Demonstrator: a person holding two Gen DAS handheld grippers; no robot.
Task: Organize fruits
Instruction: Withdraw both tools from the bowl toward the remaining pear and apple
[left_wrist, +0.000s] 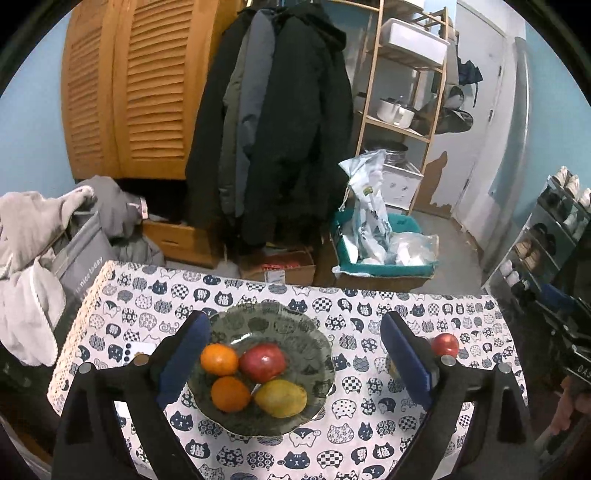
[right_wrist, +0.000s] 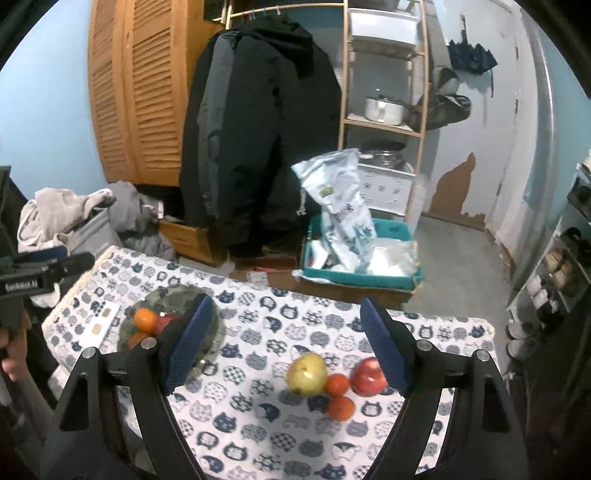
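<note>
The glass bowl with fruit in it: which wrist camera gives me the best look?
The left wrist view. There the glass bowl sits centred and whole, with two oranges, a red apple and a yellow fruit inside. In the right wrist view the bowl lies far left, half hidden behind a tool finger.

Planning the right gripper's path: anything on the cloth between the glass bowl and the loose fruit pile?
Nothing: in the right wrist view only bare cat-print tablecloth lies between the glass bowl and the pear fronting the loose fruit.
</note>
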